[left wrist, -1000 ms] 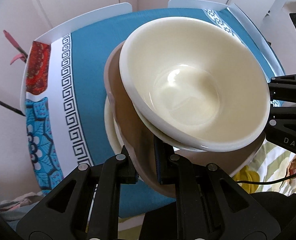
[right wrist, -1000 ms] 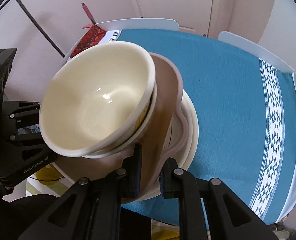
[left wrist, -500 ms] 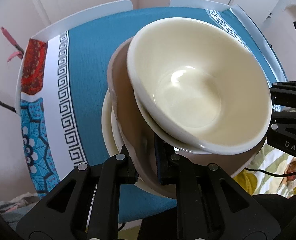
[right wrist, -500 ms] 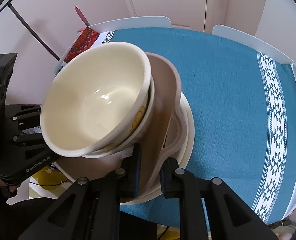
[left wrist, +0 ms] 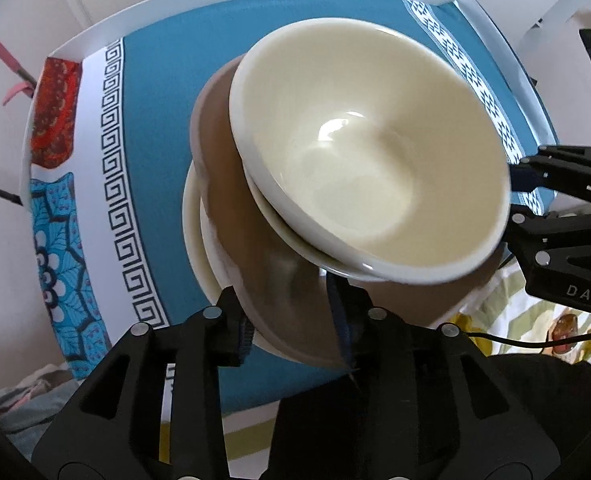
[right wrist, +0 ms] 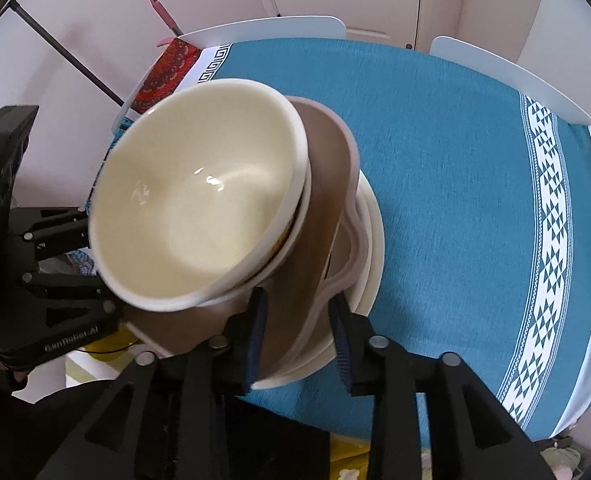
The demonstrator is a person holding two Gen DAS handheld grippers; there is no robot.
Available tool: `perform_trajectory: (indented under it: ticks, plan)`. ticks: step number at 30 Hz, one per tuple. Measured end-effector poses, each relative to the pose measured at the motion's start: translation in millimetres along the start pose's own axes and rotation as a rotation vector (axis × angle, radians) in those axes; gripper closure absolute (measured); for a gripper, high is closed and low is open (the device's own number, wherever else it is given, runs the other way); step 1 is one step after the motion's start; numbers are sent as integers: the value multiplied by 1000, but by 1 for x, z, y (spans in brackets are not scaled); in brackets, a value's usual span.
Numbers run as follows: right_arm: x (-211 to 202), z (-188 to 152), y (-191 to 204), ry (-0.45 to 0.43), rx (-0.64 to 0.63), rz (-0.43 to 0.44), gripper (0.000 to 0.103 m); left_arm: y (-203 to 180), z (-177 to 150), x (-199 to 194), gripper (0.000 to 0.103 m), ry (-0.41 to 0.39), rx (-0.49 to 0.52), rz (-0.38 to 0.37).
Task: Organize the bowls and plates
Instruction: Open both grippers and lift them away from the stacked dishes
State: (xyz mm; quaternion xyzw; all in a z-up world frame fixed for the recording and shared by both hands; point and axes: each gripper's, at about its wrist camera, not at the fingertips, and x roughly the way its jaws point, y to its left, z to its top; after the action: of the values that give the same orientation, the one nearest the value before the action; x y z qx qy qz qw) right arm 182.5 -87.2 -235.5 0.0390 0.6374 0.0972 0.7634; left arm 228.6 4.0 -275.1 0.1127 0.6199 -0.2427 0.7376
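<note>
Left wrist view shows the blue tablecloth (left wrist: 167,128) as the biggest thing, and I use it as my landmark. Over its near edge sits a stack of dishes. At the bottom is a cream plate (left wrist: 193,232), lying on the cloth. On it is a brown plate (left wrist: 231,184), tilted, with its near side lifted. Two cream bowls are nested on the brown plate: the lower bowl (left wrist: 291,236) shows only its rim, and the top bowl (left wrist: 371,156) is open toward me, also tilted.

My left gripper (left wrist: 291,328) has its fingers spread on both sides of the brown plate's near rim; I cannot tell if they touch it. In the right wrist view, my right gripper (right wrist: 299,332) is also spread around the rims of the brown plate (right wrist: 327,168) and the cream plate (right wrist: 371,240), not pressing them.
</note>
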Motion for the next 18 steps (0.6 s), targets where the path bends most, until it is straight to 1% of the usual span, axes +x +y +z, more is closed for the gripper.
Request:
perform_trajectory:
  ticks: [1, 3, 4, 5, 7, 13, 15, 18]
  plan:
    - [-1, -1, 0, 1, -1, -1, 60, -1, 0, -2, 70, 2, 1, 4]
    - [-6, -2, -1, -3, 11, 21, 59, -3, -1, -6, 64, 2, -3, 2]
    - [-7, -3, -2, -3, 14, 23, 59, -4, -2, -8, 58, 0, -3, 9]
    - [-9, -4, -2, -4, 14, 17, 59, -5, -4, -10, 48, -4, 0, 22]
    - [-14, -8, -3, -6, 16, 12, 59, -9, -7, -17, 40, -24, 3, 46]
    - [-38, -20, 1, -50, 9, 22, 59, -7, -18, -41, 39, -57, -29, 55]
    - [-53, -26, 5, -84, 5, 24, 59, -8, -22, -51, 39, -77, -35, 52]
    - [-81, -36, 10, -147, 3, 16, 59, -14, -28, -74, 39, -132, -38, 57]
